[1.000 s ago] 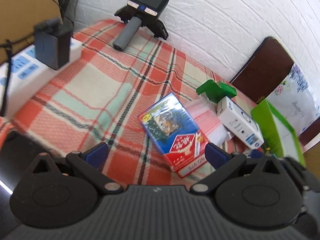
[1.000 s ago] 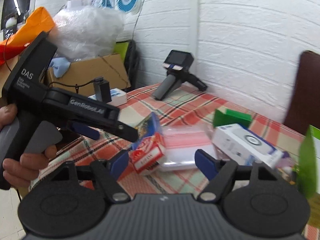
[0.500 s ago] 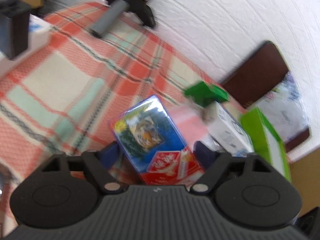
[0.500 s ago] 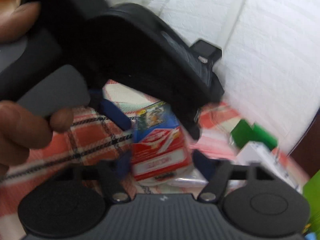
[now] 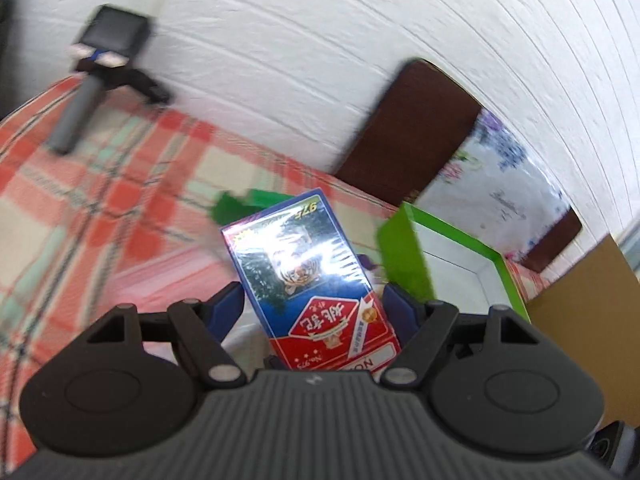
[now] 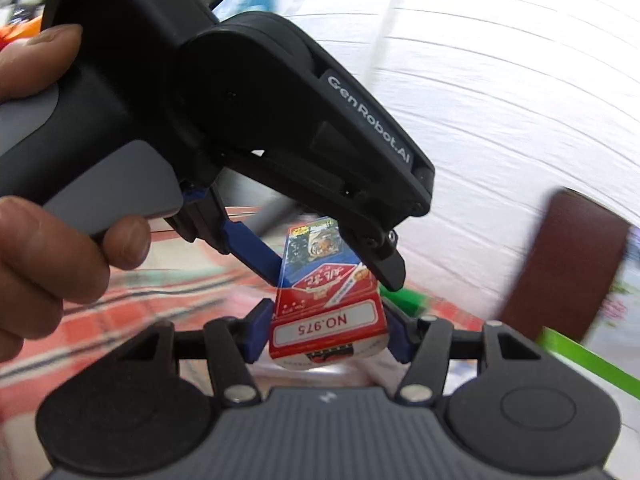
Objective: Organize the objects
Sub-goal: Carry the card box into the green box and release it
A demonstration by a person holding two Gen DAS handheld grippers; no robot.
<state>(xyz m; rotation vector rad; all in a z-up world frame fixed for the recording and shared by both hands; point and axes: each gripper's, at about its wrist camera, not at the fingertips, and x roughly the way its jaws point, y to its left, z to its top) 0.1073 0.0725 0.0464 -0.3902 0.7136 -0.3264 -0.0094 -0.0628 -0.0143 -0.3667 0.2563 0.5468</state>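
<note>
Your left gripper (image 5: 312,304) is holding the card pack (image 5: 308,280) by its two long sides, well clear of the checked tablecloth (image 5: 80,200). Its jaws, which had just been closing, are now at a middling width with the blue pads against the pack's edges. The pack's red end points back toward your hand and the blue tiger picture points away from it.

Your right gripper (image 6: 326,334) has come in from the near end, and its jaws have just narrowed too. Its blue fingers (image 6: 256,336) bracket the pack's red end, the one marked NO.975, and appear to press on its sides, so both tools have hold of the same pack (image 6: 326,308). From the right camera, your left tool sits above and ahead of the right fingers, with your left hand (image 6: 52,220) wrapped around its grey trigger.

Past the left gripper's right finger stands an open green box (image 5: 404,256) with a white inside. Just beyond the pack's far end a smaller green shape (image 5: 240,206) lies on the cloth, too blurred to name. Far off to the left, a black device on a grey handle (image 5: 92,80) rests against the white wall.
</note>
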